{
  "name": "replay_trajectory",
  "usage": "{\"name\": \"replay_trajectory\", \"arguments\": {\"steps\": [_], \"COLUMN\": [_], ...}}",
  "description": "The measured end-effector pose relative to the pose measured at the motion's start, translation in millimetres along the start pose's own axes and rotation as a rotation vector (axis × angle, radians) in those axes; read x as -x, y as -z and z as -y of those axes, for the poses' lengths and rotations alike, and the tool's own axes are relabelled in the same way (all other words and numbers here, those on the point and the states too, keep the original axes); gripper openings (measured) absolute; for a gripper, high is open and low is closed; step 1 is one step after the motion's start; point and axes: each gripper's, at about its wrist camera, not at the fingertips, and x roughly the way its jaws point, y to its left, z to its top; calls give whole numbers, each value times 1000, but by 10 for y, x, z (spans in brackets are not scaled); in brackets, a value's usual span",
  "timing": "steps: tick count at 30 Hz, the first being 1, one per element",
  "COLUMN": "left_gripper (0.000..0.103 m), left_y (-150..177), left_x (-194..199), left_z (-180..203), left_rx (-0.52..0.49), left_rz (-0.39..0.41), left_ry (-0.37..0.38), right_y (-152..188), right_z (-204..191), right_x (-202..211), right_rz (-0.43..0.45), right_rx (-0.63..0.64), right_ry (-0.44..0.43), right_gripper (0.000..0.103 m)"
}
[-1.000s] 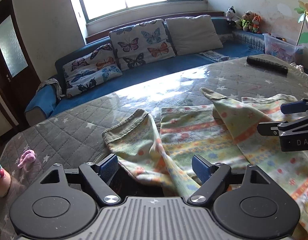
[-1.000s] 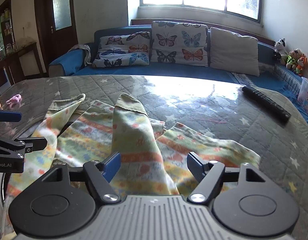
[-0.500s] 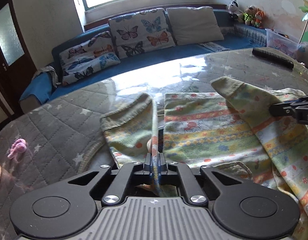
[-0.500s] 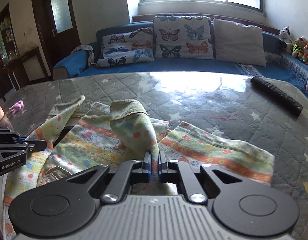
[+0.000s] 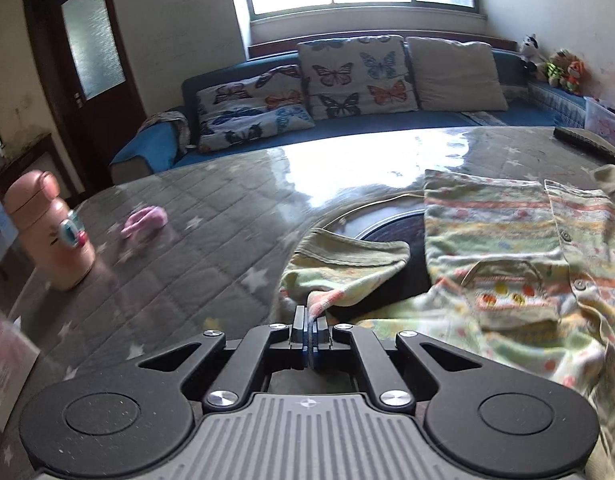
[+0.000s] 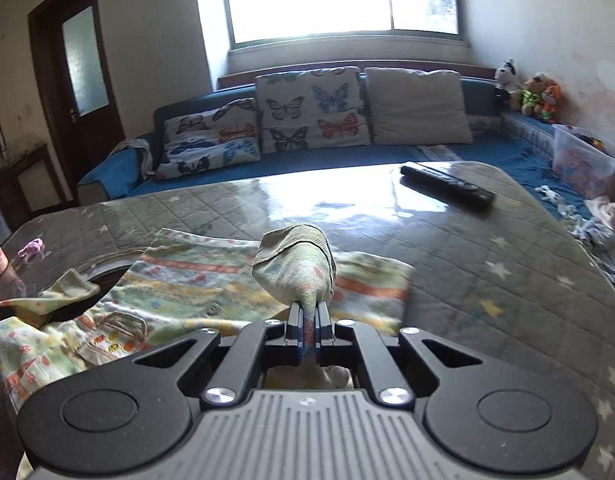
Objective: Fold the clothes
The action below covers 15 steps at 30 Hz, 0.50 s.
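Gripping one sleeve each, both claws are closed on cloth. The left gripper (image 5: 309,334) has its jaws pinched on the left sleeve (image 5: 343,270) of the pale green, flower-and-stripe printed child's button shirt (image 5: 507,248), which lies front up on the grey quilted star-patterned table cover (image 5: 179,248). The shirt's body lies ahead and to the right of that claw, its long axis running away from the camera toward the sofa. The right gripper (image 6: 308,334) is likewise clamped on the right sleeve (image 6: 297,268), cuff raised and drooping forward; here the body lies ahead and to the left. Each hand is nearest its own sleeve, and the two sleeves stand out on opposite sides of the body. Judgement: the coming move is an inward fold, each sleeve carried across toward the button line. Risk: dragging the body askew if one sleeve leads.
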Motion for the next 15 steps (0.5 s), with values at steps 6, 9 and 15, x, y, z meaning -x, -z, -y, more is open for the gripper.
{"name": "replay_trajectory", "arguments": {"steps": [6, 9, 15], "left_gripper": [2, 2, 2], "left_y": [294, 460, 810], "left_x": [291, 446, 719], "left_z": [-192, -307, -472], "left_rx": [46, 75, 105], "left_rz": [-8, -25, -79], "left_ry": [-35, -54, -75], "right_y": [254, 396, 757], "right_z": [299, 452, 720], "right_x": [366, 524, 622], "right_rz": [17, 20, -56], "right_rx": [-82, -119, -214], "right_ry": [54, 87, 129], "right_gripper": [4, 4, 5]}}
